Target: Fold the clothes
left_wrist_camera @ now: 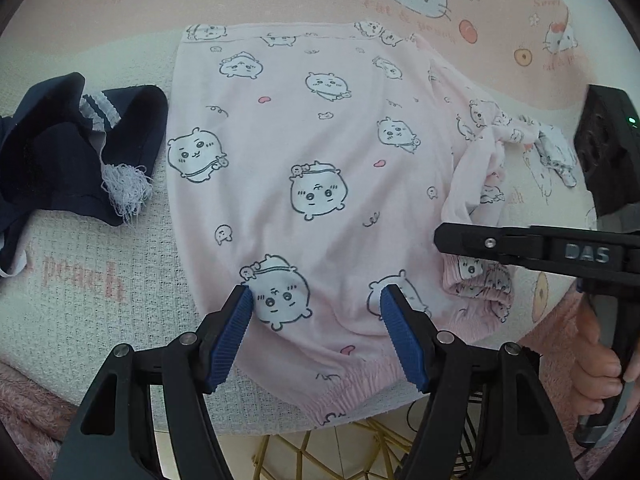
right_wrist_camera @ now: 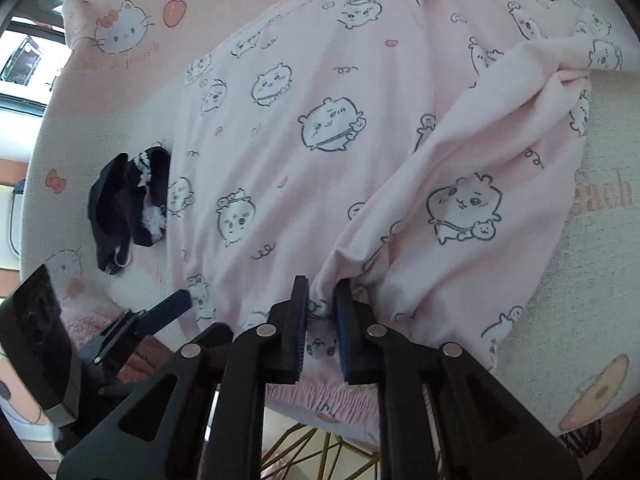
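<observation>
2 states: left hand-held gripper [left_wrist_camera: 316,300] gapes over pink pajamas [left_wrist_camera: 304,152]; right hand-held gripper [right_wrist_camera: 322,300] pinches them.

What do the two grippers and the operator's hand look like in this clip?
Both are black plastic linkage frames with silver pivot pins. The left gripper has ribbed blue pads; the right gripper shows a blue pad too, raised "DAS" lettering, a black camera box with a green light. The hand is bare, with a fuzzy pink sleeve.
</observation>
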`<state>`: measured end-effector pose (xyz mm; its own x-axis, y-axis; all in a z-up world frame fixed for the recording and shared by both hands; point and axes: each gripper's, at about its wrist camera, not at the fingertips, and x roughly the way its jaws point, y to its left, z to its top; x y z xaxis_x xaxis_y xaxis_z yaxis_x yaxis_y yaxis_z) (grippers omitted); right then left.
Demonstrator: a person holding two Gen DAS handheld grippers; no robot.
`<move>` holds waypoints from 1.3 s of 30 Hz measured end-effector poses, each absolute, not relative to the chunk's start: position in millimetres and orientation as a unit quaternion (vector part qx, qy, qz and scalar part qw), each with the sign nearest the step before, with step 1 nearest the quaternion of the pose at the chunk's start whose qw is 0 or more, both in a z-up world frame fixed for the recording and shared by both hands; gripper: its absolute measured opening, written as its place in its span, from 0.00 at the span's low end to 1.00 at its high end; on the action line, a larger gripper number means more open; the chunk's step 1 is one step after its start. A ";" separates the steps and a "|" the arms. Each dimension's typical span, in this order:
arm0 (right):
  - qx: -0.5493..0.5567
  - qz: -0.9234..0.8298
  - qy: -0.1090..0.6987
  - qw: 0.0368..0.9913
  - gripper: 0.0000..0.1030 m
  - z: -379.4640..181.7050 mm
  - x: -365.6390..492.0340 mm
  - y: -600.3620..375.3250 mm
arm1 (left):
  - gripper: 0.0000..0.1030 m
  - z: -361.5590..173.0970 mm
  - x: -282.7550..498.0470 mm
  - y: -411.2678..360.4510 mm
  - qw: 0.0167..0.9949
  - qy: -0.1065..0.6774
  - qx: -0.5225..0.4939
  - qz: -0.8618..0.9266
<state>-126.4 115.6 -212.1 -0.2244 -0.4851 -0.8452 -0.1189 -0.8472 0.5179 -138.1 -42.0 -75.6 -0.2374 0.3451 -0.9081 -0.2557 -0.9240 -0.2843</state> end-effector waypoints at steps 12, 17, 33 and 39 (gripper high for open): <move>0.577 -0.779 -0.243 0.037 0.30 -203.8 -35.9 178.4 | 0.67 -77.5 -159.9 0.3 0.273 -0.092 -0.602 0.745; 0.577 -0.784 -0.220 0.064 0.32 -193.3 -33.9 170.5 | 0.67 -82.5 -156.9 17.2 0.297 -0.086 -0.617 0.724; 0.598 -0.767 -0.229 0.037 0.34 -209.6 -30.0 181.4 | 0.18 -105.9 -176.0 53.4 0.297 -0.026 -0.663 0.687; 0.574 -0.790 -0.212 0.046 0.34 -198.2 -30.4 176.5 | 0.10 -61.6 -171.0 22.0 0.283 -0.043 -0.607 0.741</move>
